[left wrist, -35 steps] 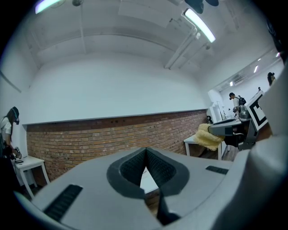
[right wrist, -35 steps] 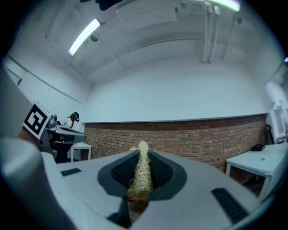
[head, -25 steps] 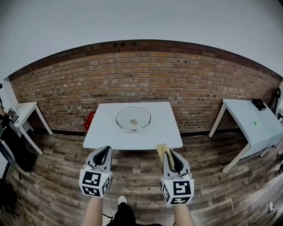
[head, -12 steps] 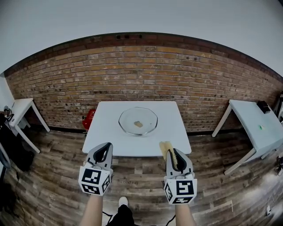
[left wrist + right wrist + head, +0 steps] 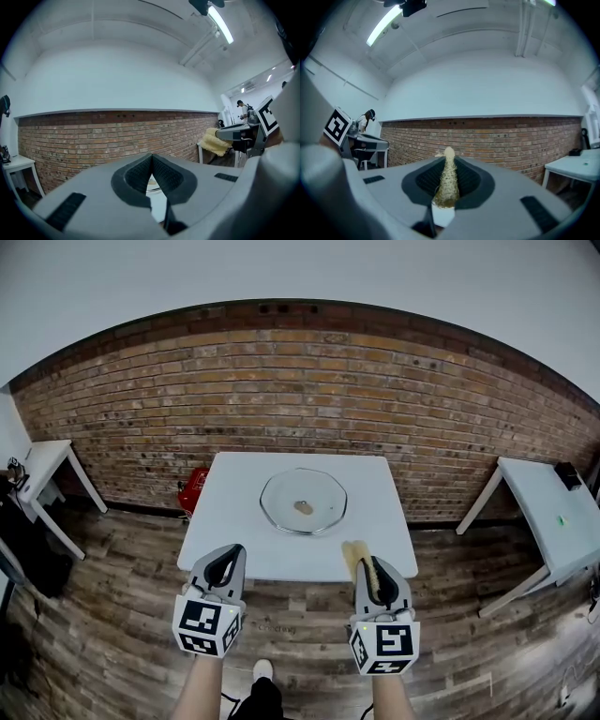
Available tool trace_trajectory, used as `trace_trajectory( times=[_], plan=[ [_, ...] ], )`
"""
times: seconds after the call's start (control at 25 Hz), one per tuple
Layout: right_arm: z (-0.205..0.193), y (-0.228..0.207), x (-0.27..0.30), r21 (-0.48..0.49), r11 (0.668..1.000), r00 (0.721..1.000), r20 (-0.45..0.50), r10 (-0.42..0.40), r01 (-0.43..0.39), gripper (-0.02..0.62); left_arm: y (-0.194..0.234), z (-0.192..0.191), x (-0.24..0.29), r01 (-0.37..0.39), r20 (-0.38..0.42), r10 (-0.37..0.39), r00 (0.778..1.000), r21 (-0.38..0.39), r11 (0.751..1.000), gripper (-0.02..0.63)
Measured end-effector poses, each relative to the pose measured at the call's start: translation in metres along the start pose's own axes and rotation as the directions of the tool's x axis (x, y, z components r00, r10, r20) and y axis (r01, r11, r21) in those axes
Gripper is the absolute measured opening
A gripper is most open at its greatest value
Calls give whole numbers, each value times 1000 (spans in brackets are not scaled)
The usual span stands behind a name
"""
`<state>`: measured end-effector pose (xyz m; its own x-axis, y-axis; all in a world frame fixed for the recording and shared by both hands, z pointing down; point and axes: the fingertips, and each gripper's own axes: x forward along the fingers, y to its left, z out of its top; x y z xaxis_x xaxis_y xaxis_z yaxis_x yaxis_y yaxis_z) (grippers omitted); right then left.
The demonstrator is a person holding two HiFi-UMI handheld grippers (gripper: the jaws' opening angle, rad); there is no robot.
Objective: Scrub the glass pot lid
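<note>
One glass pot lid [image 5: 303, 502] lies mid-bench on the white bench [image 5: 234, 532], in front of the brick wall [image 5: 300, 390]. The brownish spot at its centre is too small to make out. Two grippers hover short of the bench's near edge, well apart from the lid. The left gripper [image 5: 225, 557] has its jaws clenched with nothing between them. The right gripper [image 5: 367, 564] has its jaws grasping one yellow sponge [image 5: 354, 553], seen edge-on with its far end poking past the tips. One red object [image 5: 194, 489] sits half hidden behind the bench's left edge. The left side bench [image 5: 47, 465] and the right side bench [image 5: 551, 514] are both cut off by the frame.
</note>
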<state>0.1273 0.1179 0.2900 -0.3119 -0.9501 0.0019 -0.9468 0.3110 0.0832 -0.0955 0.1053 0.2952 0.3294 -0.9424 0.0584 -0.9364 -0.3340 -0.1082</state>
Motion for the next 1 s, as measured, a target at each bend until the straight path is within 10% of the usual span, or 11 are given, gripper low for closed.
trace_trajectory(
  times=[1.0],
  plan=[
    [2, 36, 152, -11, 994, 993, -44, -110, 109, 58, 119, -28, 127, 122, -39, -124, 992, -44, 992, 11]
  ],
)
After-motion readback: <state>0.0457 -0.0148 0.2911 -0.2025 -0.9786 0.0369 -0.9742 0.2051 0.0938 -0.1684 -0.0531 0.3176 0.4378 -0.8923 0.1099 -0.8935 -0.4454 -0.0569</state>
